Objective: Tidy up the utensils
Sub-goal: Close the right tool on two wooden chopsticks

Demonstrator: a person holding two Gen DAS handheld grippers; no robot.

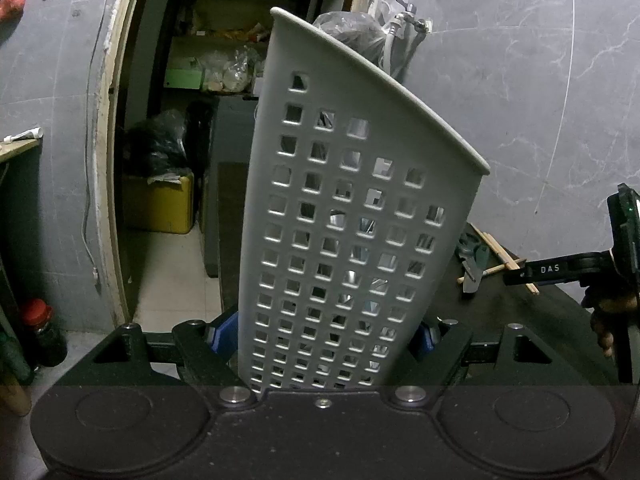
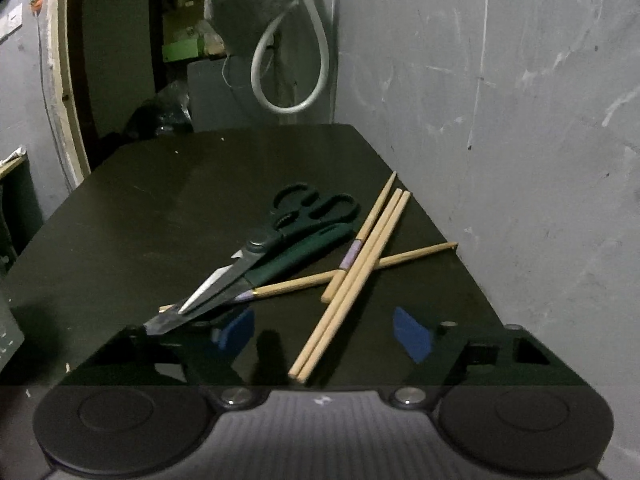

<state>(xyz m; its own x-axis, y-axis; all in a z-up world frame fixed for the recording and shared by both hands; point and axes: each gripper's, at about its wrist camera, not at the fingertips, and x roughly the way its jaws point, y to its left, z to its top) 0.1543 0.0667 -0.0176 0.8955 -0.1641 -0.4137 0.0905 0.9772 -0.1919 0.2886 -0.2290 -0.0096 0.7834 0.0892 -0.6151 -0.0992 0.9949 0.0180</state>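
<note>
The left gripper (image 1: 324, 340) is clenched on the grey perforated utensil holder (image 1: 344, 208), holding it tilted, with metal glinting through its holes. The right gripper (image 2: 324, 332) hangs released above the dark surface (image 2: 160, 208), nothing between its blue pads (image 2: 412, 334). A pair of chopsticks (image 2: 352, 284) lies just ahead, running toward 1 o'clock; two more cross it, and scissors (image 2: 264, 256) lie at 11 o'clock. This looks like the reach-for-pickup step: next, lower and close on the nearest chopsticks.
</note>
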